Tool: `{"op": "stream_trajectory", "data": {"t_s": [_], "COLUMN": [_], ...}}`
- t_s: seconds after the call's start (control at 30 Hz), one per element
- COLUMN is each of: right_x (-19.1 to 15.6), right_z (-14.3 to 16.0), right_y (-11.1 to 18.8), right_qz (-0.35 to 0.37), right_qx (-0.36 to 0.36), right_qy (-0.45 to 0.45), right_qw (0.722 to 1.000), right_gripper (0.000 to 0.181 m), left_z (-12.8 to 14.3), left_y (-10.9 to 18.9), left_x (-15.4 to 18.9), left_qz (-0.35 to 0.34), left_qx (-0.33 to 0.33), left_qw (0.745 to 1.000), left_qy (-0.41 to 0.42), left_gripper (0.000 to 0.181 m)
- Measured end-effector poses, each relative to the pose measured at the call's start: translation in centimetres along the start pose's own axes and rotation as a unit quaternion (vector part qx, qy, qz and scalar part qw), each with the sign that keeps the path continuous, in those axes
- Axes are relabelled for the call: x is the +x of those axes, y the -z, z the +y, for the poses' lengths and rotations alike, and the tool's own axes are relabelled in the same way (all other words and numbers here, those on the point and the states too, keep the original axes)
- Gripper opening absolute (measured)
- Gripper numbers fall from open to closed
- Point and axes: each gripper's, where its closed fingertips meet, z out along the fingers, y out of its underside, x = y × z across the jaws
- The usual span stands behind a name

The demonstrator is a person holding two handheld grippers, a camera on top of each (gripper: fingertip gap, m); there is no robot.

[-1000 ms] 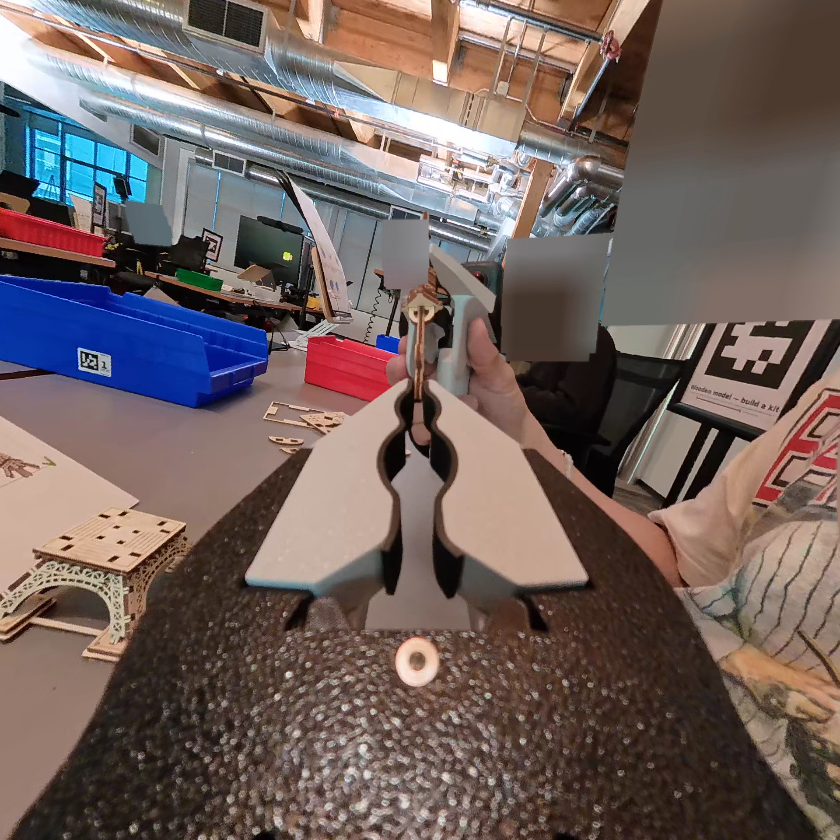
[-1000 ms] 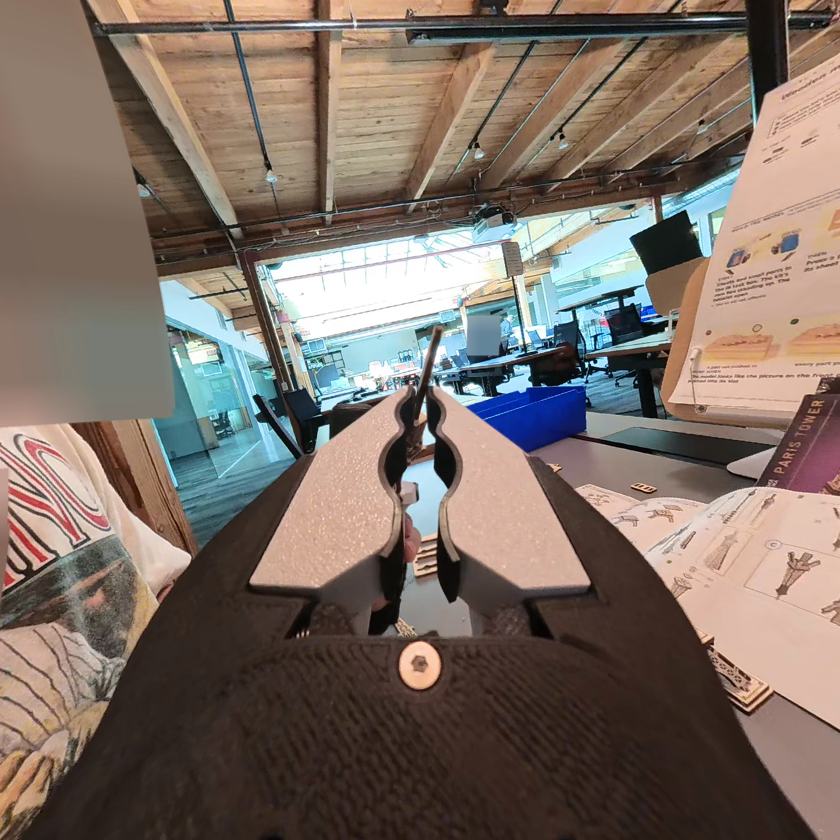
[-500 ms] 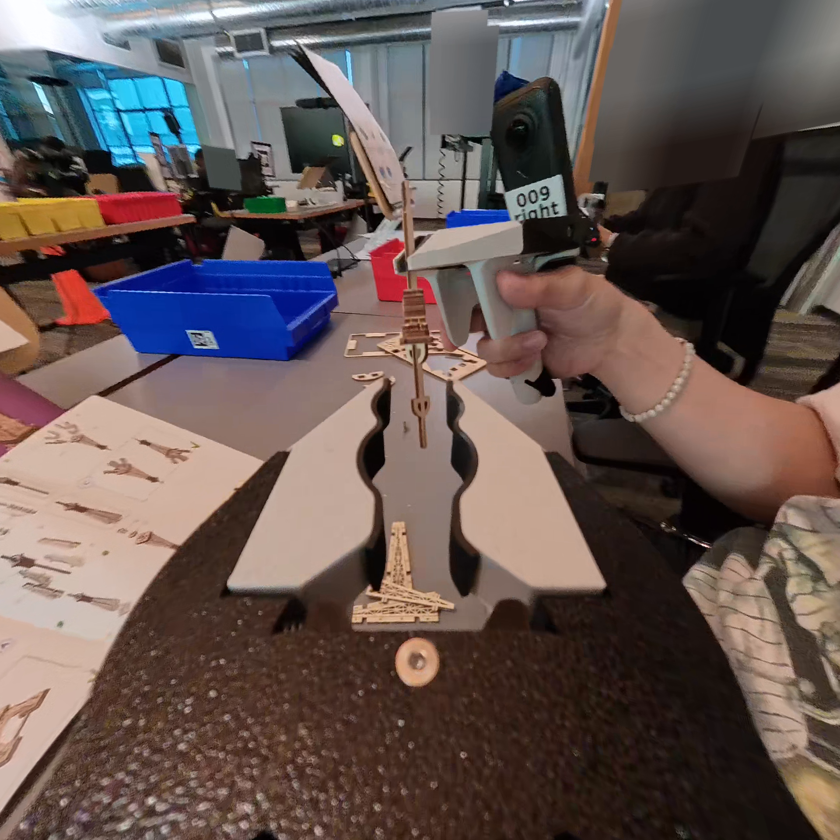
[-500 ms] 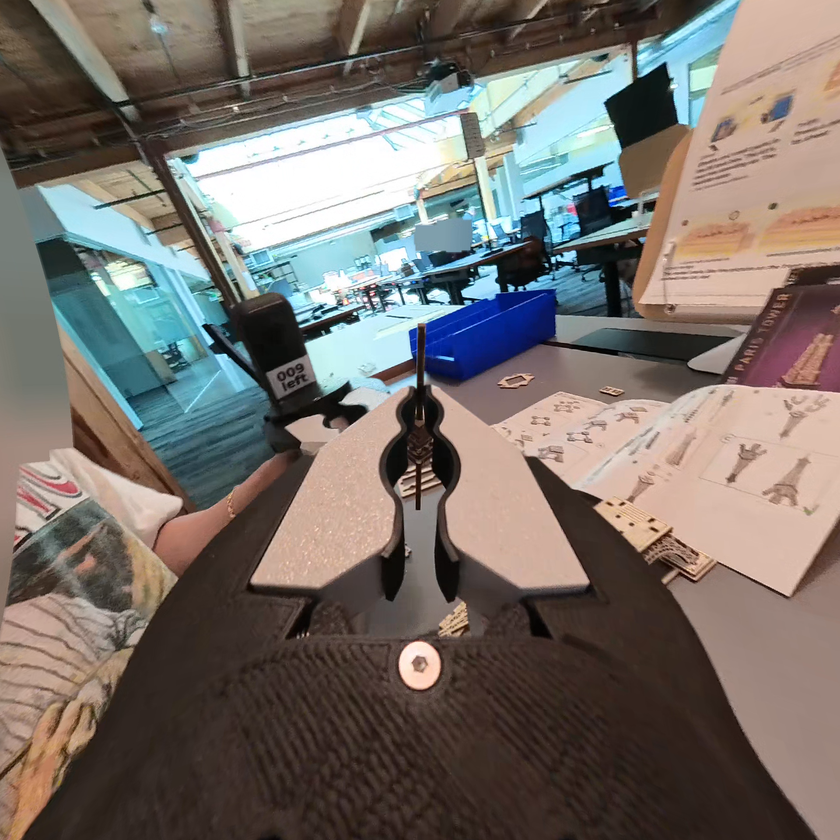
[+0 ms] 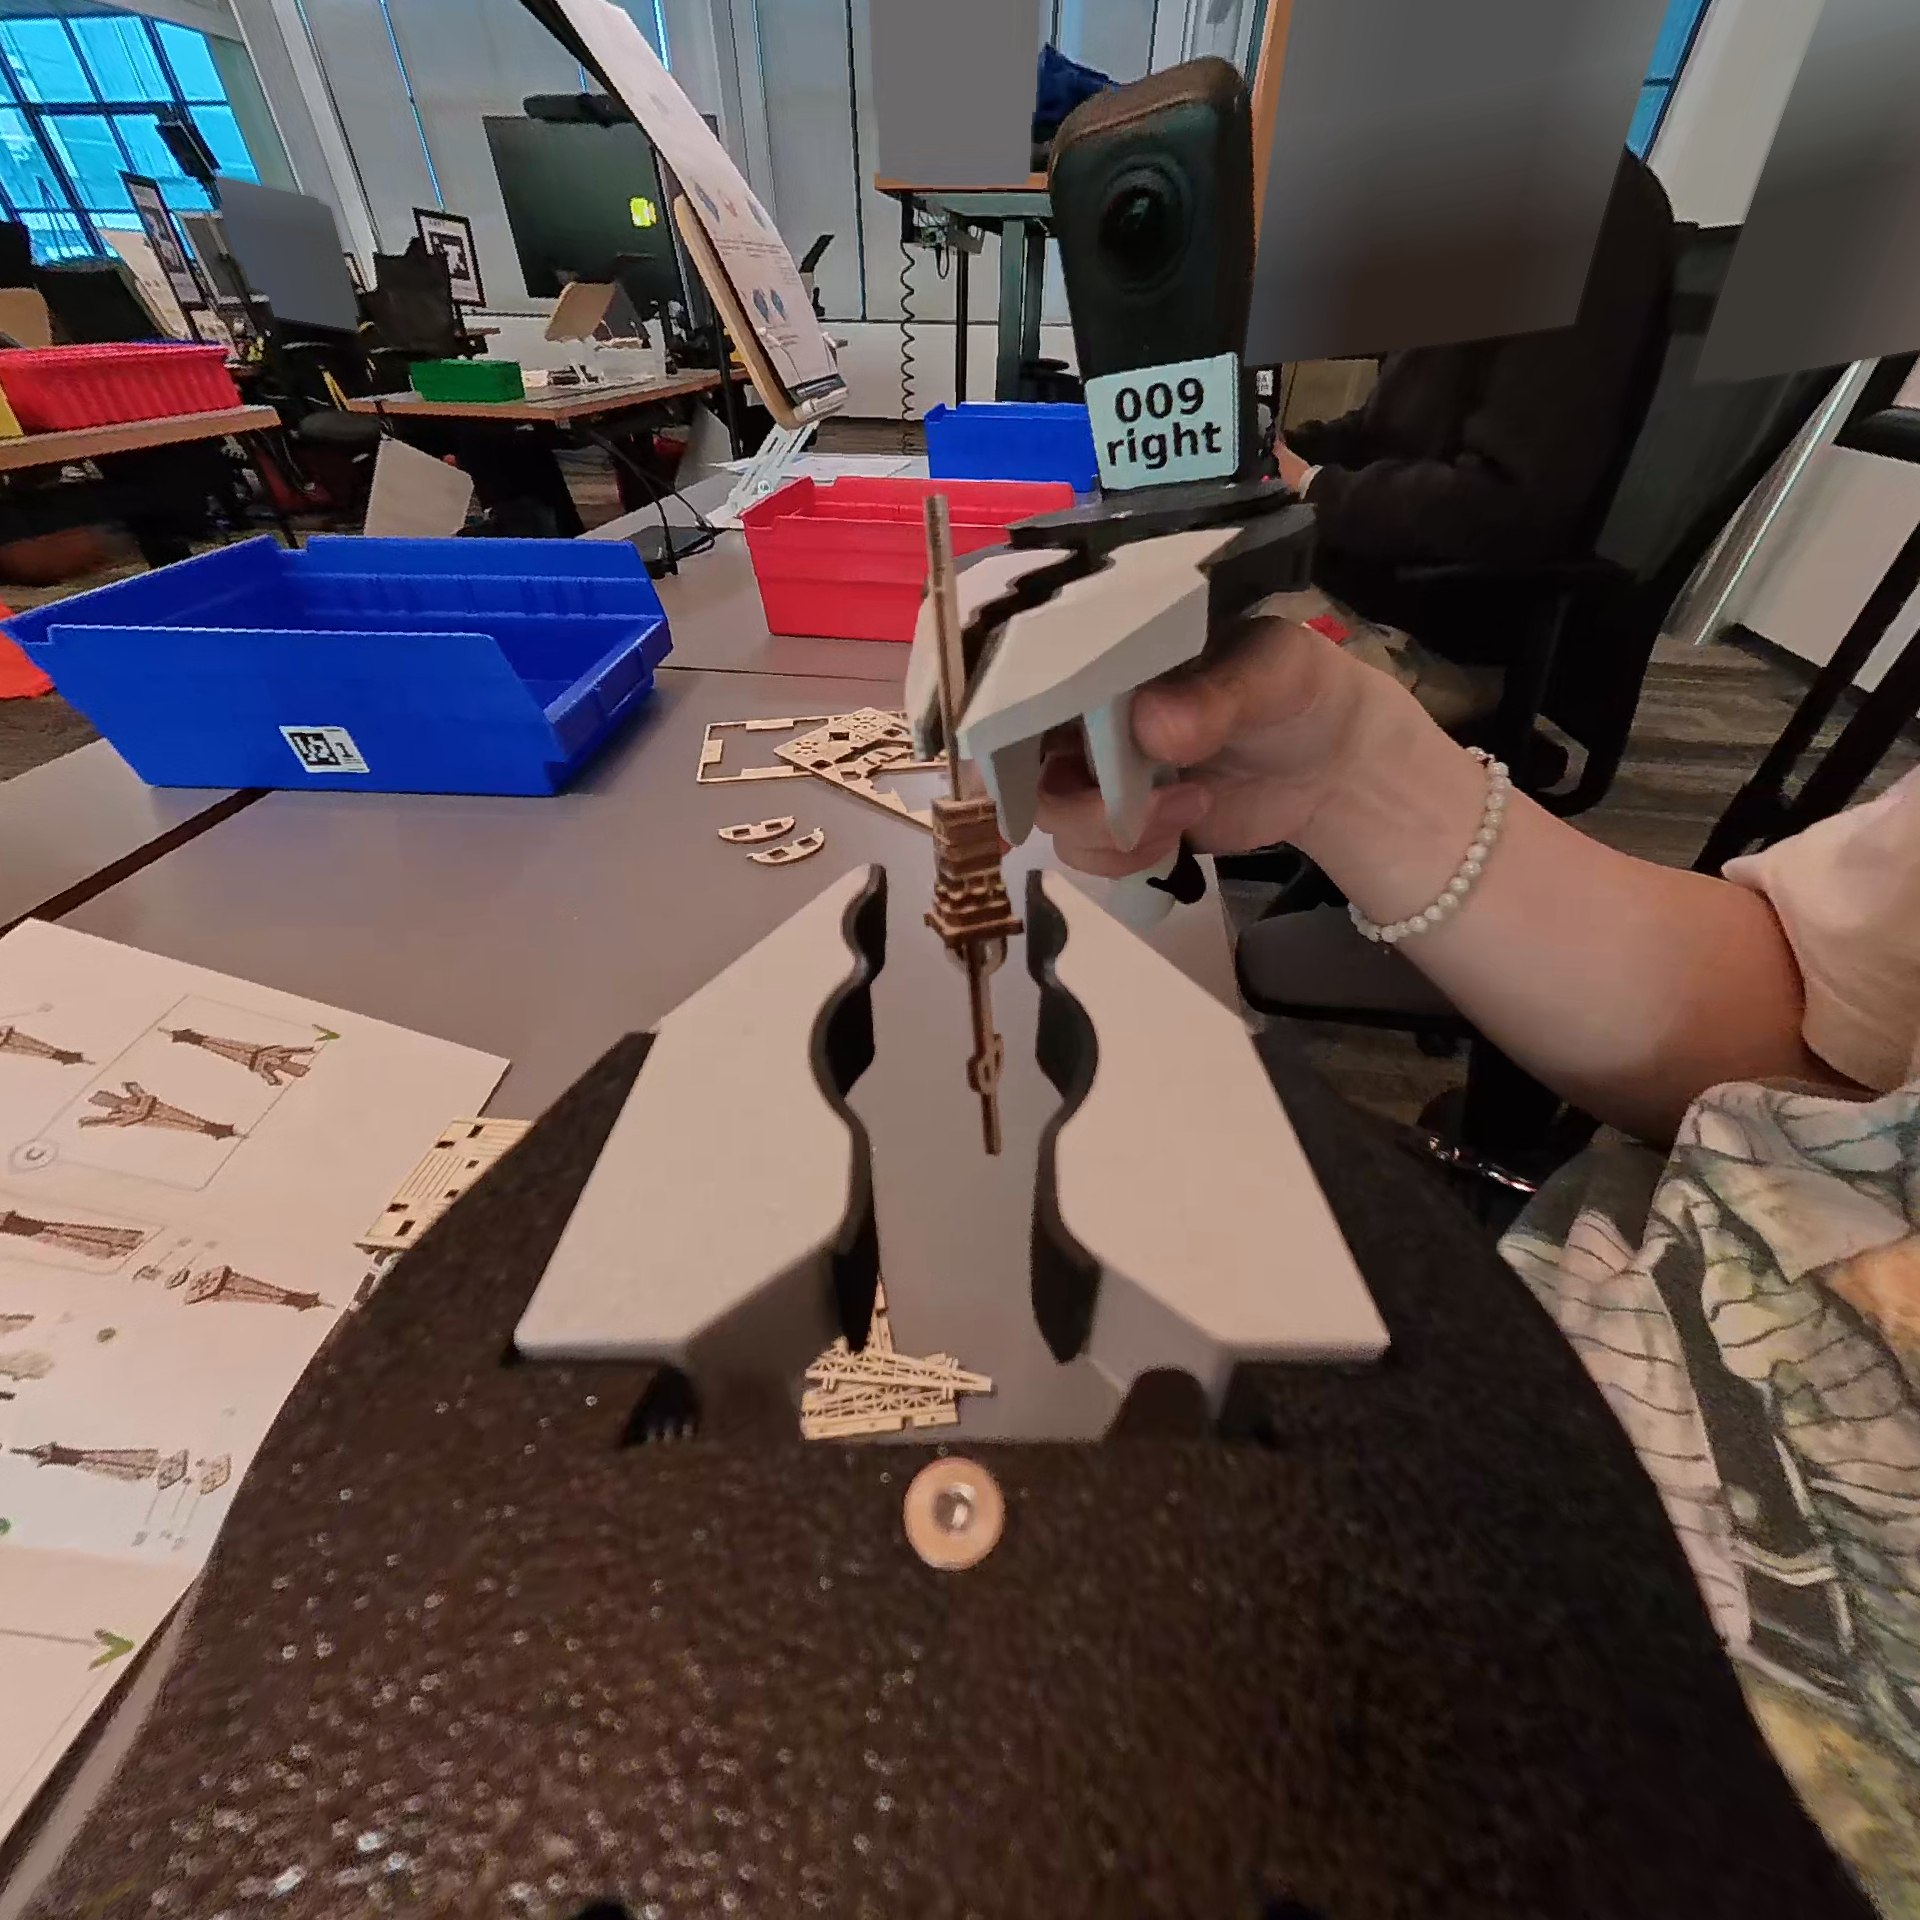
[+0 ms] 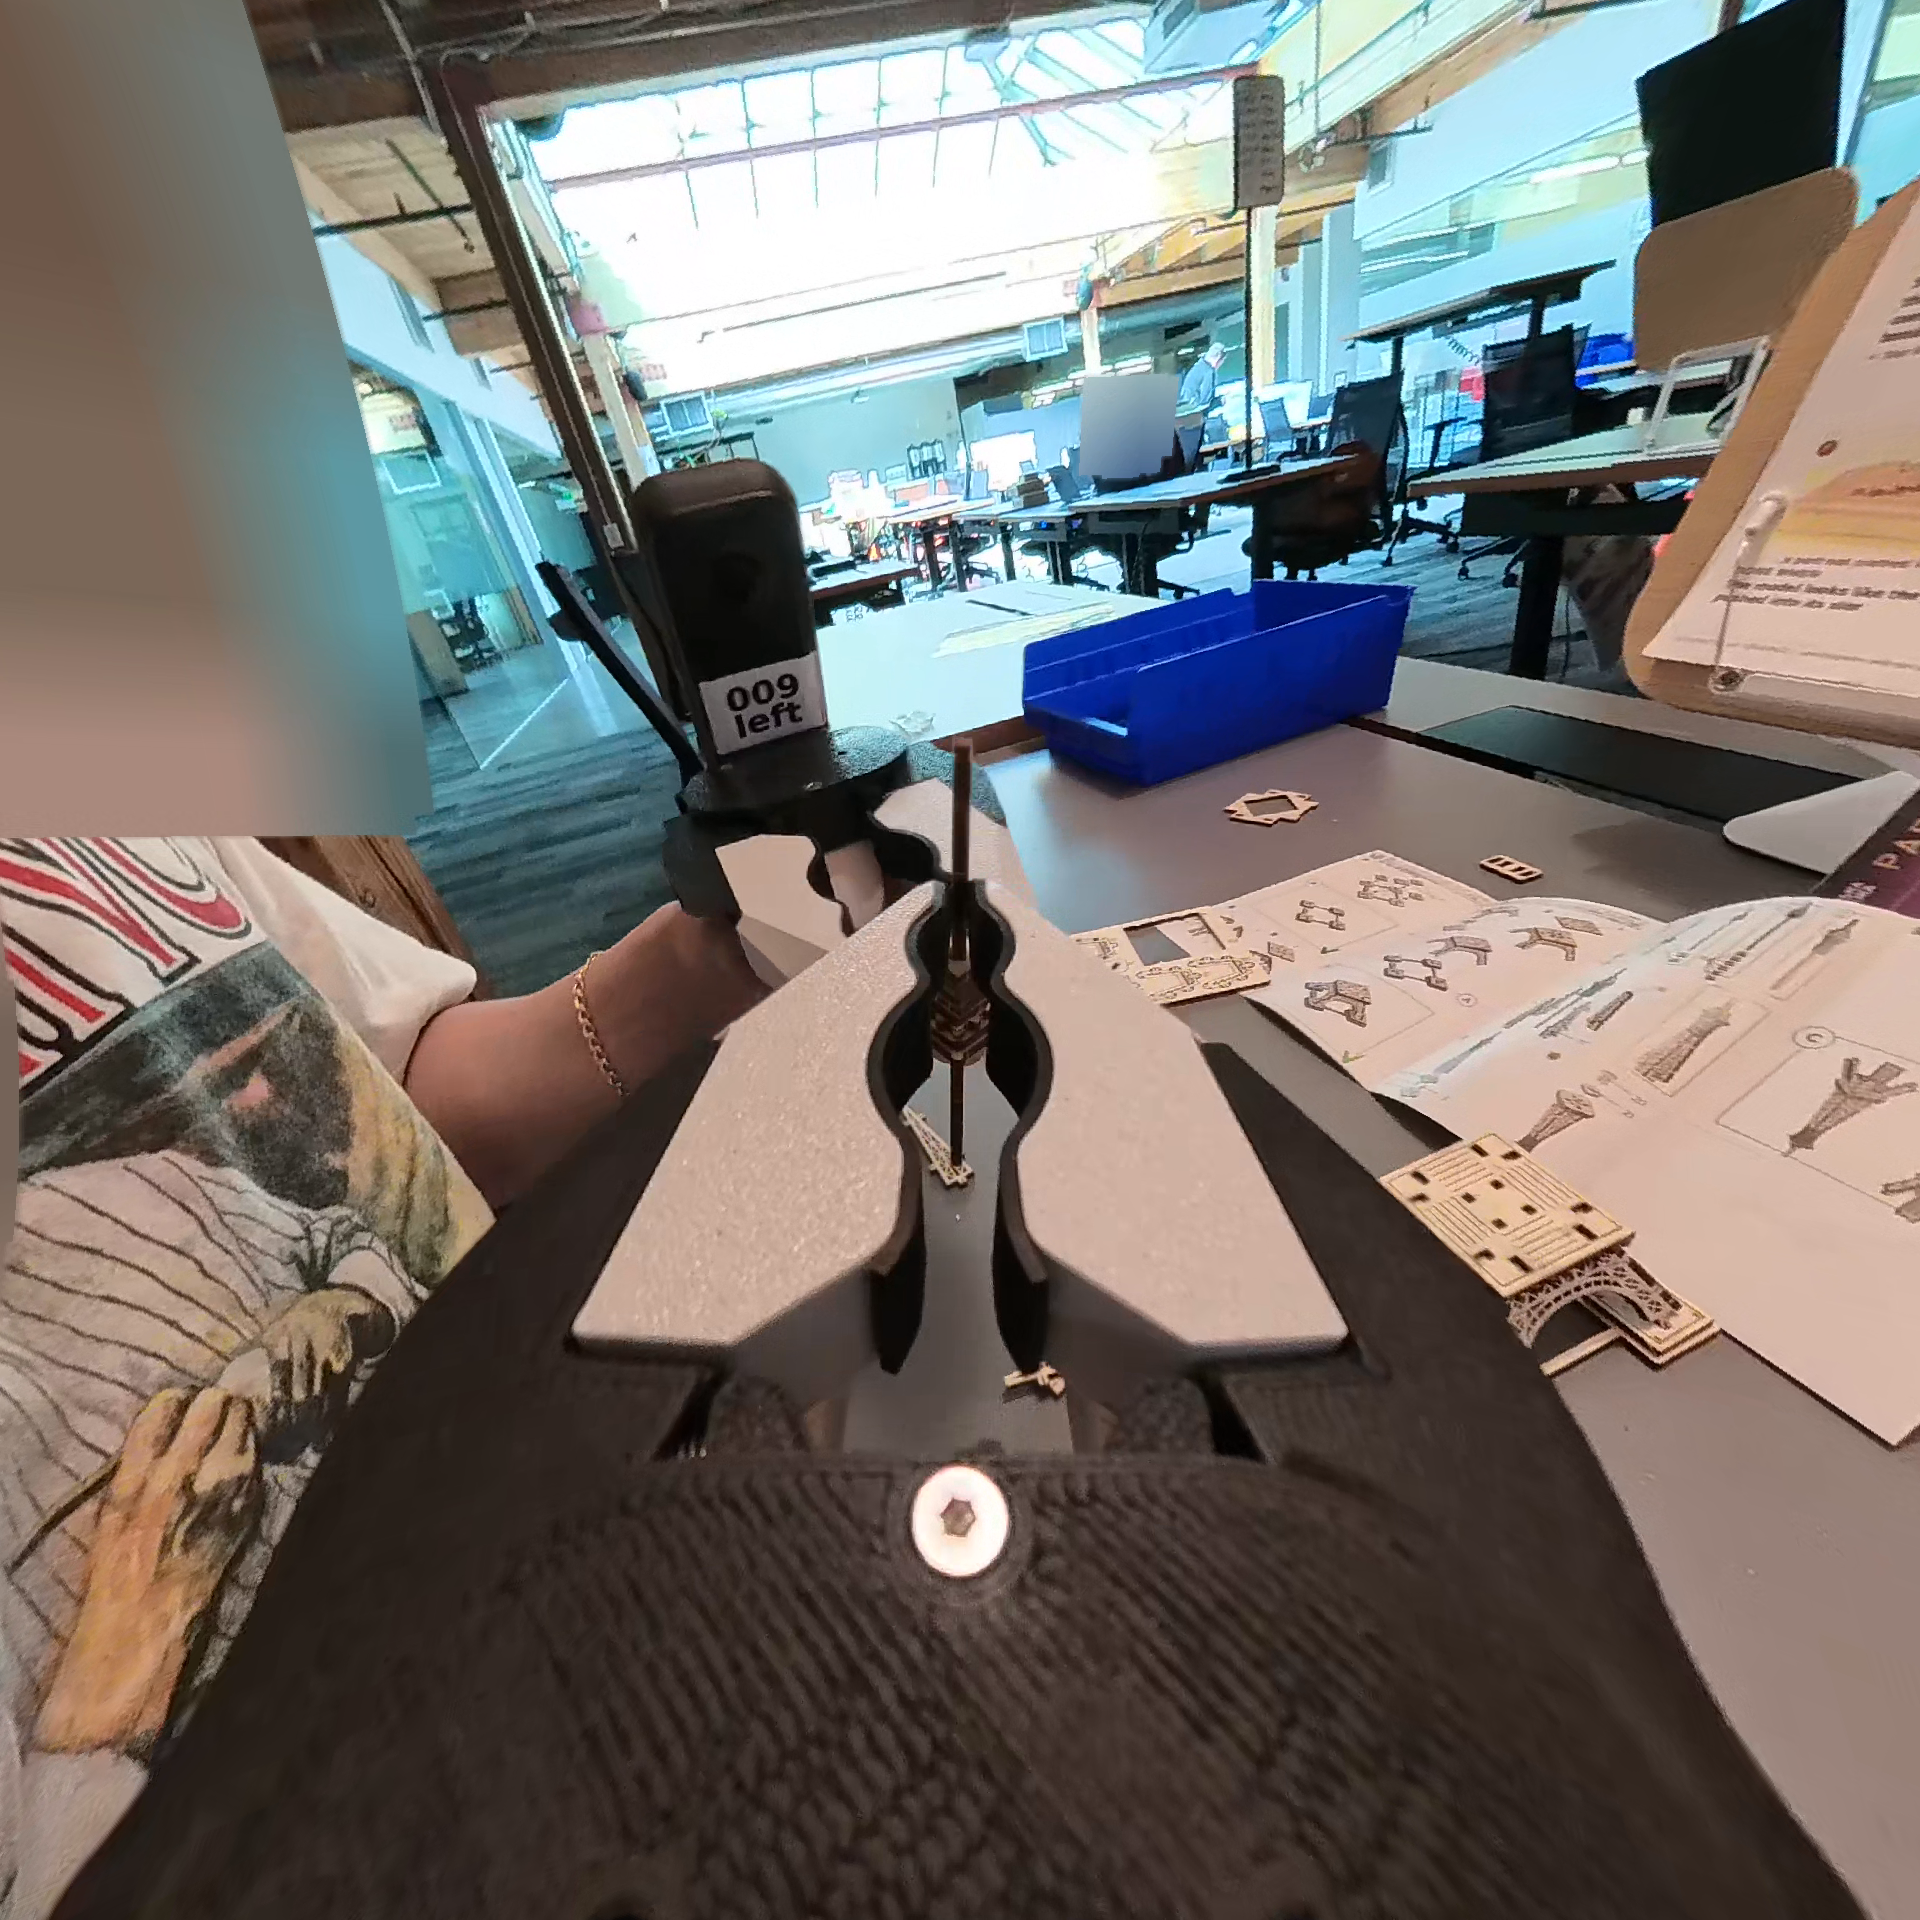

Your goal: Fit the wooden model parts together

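Observation:
My right gripper [image 6: 961,899] is shut on a thin wooden spire [image 6: 958,1003] and holds it upright above the grey table. In the left wrist view the right gripper [image 5: 951,727] holds the spire [image 5: 961,862] so that its lower end hangs between my left gripper's fingers. My left gripper [image 5: 956,894] is open and empty; it also shows in the right wrist view [image 6: 842,914]. A wooden lattice tower section [image 5: 894,1382] lies on the table under the left gripper, and shows in the right wrist view [image 6: 940,1148]. The wooden tower base [image 6: 1527,1257] stands at the right.
An instruction sheet [image 5: 208,1143] lies beside the tower base [image 5: 447,1174]. A blue bin [image 5: 343,665] and a red bin [image 5: 862,561] stand at the back. Wooden off-cut frames [image 5: 821,748] and small parts [image 5: 774,842] lie in between. A clipboard stand [image 6: 1787,468] is at far right. My two grippers' fingertips are within a few centimetres of each other. The wooden lattice tower section [image 5: 894,1382] lies around 15 cm away from my left fingertips. The left tips stand about 15 cm off the wooden tower base [image 6: 1527,1257].
Both grippers have tipped down from the ceiling toward the table. My left gripper has opened and let go of the spire. The right gripper still holds it.

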Motion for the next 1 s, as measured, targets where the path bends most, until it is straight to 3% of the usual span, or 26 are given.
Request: {"op": "stream_trajectory", "data": {"t_s": [0.13,0.77,1.0], "right_x": [0.1,0.6,1.3], "right_z": [0.2,-0.6,-0.5], "right_y": [-0.4,0.0,-0.2], "right_qz": [0.007,0.017,0.037], "right_qx": [-0.011,0.024,0.02], "right_qy": [0.014,0.021,0.021], "right_qw": [1.0,0.999,0.999], "right_gripper": [0.0,0.0,0.0], "left_z": [0.4,2.1,2.6], "left_y": [0.1,0.2,0.3], "left_x": [-0.1,-0.5,-1.0], "left_qz": [0.004,-0.017,-0.019], "left_qx": [-0.015,-0.077,-0.072], "left_qw": [1.0,0.995,0.997], "left_qy": [-0.008,-0.054,-0.022], "left_gripper": [0.016,0.015,0.015]}}
